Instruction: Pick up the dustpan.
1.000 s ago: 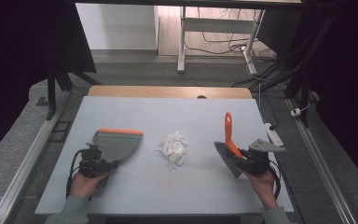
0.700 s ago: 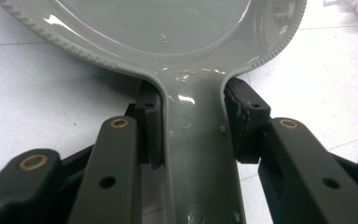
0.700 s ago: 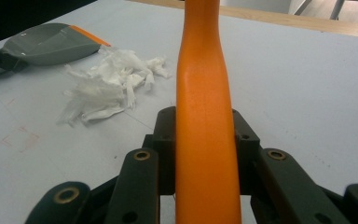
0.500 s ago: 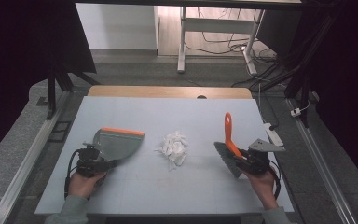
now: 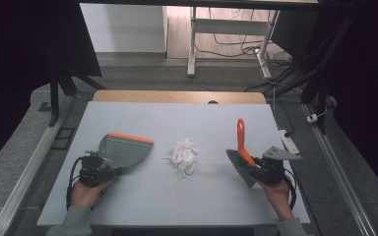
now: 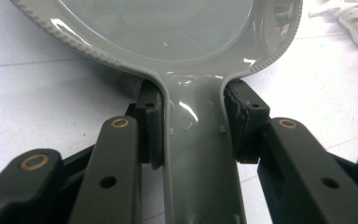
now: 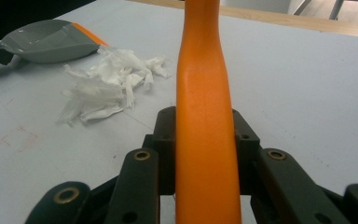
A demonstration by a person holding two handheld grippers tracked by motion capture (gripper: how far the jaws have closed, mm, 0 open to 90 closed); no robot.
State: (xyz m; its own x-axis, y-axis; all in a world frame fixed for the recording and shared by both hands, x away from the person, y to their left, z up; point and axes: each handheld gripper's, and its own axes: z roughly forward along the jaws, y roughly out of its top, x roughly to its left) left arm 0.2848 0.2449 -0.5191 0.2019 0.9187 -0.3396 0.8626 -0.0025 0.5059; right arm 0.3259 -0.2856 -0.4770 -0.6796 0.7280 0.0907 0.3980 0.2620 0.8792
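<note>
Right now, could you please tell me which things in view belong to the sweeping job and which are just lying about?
In the job:
- grey dustpan, held in the left tongs
- orange-handled brush, held in the right tongs
- white paper scraps between them

Lying about:
- white power strip by the table's right edge
- cables on the floor beyond

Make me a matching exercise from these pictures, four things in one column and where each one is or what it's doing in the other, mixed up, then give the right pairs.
Column one:
1. dustpan
2. brush
3. pile of white paper scraps
4. table

Column two:
A. lies loose in the middle, between the two tools
B. its grey handle is clamped in the left gripper
C. carries everything, pale grey top
D. its orange handle is clamped in the right gripper

Pairs: 1-B, 2-D, 3-A, 4-C
</note>
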